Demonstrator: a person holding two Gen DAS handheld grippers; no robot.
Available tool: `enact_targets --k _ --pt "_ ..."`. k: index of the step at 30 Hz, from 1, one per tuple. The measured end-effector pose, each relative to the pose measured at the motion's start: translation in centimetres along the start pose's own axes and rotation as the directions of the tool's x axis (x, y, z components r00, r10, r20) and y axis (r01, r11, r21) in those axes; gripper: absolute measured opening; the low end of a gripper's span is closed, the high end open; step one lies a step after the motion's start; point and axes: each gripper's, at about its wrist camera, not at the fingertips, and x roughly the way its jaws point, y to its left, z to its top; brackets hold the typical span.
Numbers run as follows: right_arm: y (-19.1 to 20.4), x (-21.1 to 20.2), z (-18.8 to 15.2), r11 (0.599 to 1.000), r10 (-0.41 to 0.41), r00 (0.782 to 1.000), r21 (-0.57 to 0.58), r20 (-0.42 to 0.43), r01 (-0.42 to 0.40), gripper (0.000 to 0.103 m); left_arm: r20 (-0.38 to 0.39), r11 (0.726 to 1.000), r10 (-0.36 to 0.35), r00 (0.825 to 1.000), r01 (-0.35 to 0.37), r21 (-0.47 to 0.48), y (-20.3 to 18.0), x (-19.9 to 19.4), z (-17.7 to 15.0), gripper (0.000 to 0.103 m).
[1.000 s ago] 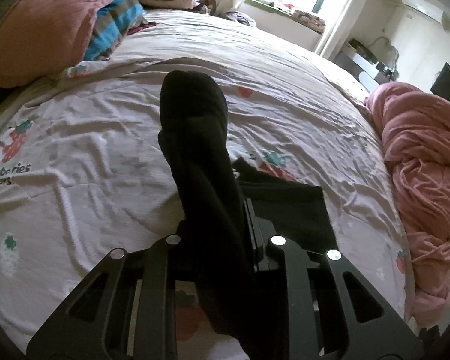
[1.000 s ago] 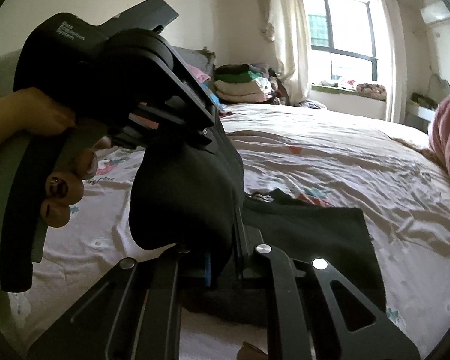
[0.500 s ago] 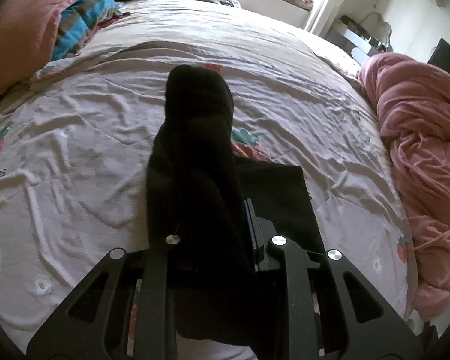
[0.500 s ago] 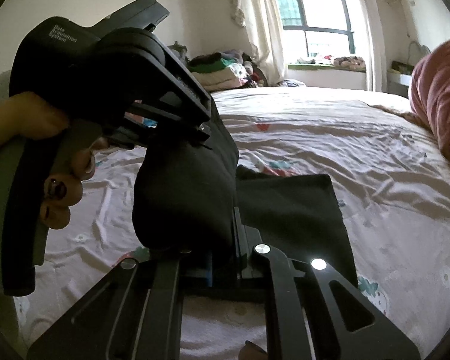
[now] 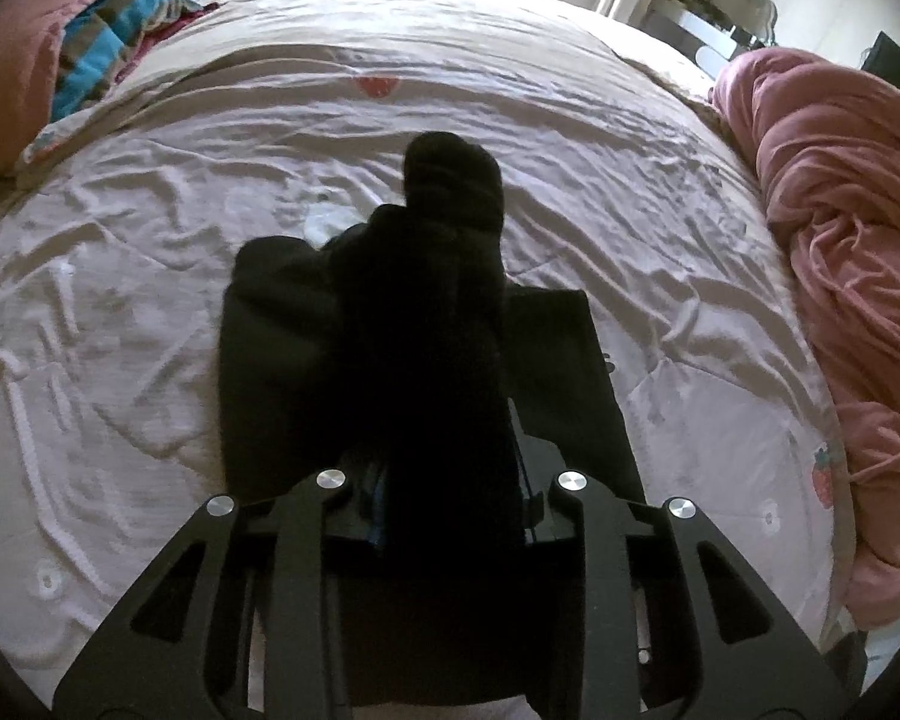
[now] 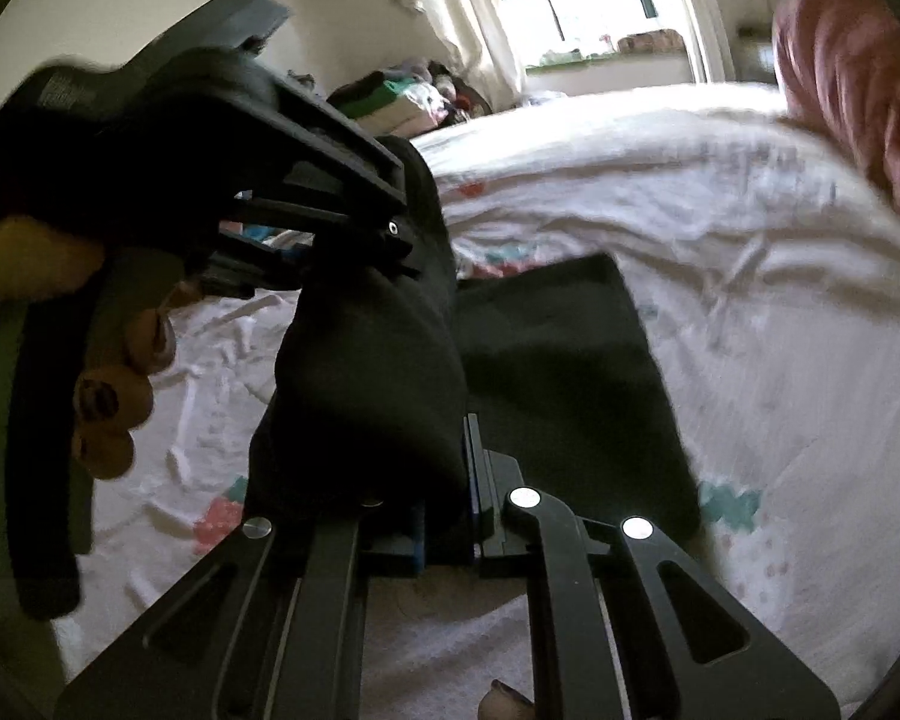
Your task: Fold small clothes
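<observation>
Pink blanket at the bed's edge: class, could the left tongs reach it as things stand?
Probably not yet: the left tongs have the black garment between them, though the bedsheet towards the pink blanket lies bare.

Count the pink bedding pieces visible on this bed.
2. A bundled pink blanket lies along the right edge of the bed. A pink pillow sits at its far-left corner. More may lie outside the view.

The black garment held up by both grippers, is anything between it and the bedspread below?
Nothing visible. The black garment hangs from the left gripper and right gripper above its own flat lower part, already lying on the bedspread. The left jaws have just been opening, cloth between them.
</observation>
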Motion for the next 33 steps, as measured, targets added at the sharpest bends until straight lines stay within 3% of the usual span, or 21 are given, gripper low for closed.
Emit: enact_targets --k 6,10,12,14,20,24,28,31,33 --pt "-1.5 0.7 -0.3 0.997 0.022 0.999 0.077 -0.036 -0.019 0.009 -0.021 1.0 -0.016 1.0 0.016 0.005 -0.9 1.6 0.3 0.03" --pt "-2.3 1.2 -0.6 0.992 0.032 0.998 0.12 -0.055 -0.025 0.011 -0.025 1.0 -0.029 0.999 0.029 0.002 -0.9 2.3 0.6 0.058" --pt "-3.3 1.6 -0.8 0.982 0.055 0.996 0.182 -0.074 -0.041 0.016 -0.036 0.997 -0.077 0.996 0.076 -0.019 -0.6 2.5 0.5 0.059" --pt "-4.5 2.0 -1.1 0.965 0.089 0.992 0.253 -0.091 -0.064 0.018 -0.039 0.989 -0.145 0.989 0.143 -0.049 -0.2 2.5 0.3 0.075" --pt "-6.3 2.3 -1.4 0.926 0.146 0.981 0.366 -0.124 -0.092 0.023 0.028 0.975 -0.198 0.98 0.2 -0.093 1.6 0.5 -1.3 0.075" --pt "-6.7 1.4 -1.2 0.919 0.15 0.977 0.385 -0.154 -0.081 0.034 0.078 0.991 -0.096 0.992 0.103 -0.088 3.9 -0.8 -3.0 0.075" --pt "-6.1 -2.8 -0.3 0.959 0.022 0.996 0.284 -0.082 0.002 0.051 0.109 0.997 0.026 0.994 -0.018 -0.074 5.8 -1.0 -5.2 0.075" --pt "-5.5 -4.8 1.8 0.979 -0.029 1.0 0.203 -0.004 0.029 0.051 0.096 0.996 0.082 0.992 -0.08 -0.029 5.8 0.1 -6.7 0.075" --pt "-4.9 -4.4 4.3 0.993 -0.013 1.0 0.117 -0.001 0.013 0.051 0.115 0.995 0.101 0.988 -0.099 -0.024 5.6 0.5 -7.7 0.075"
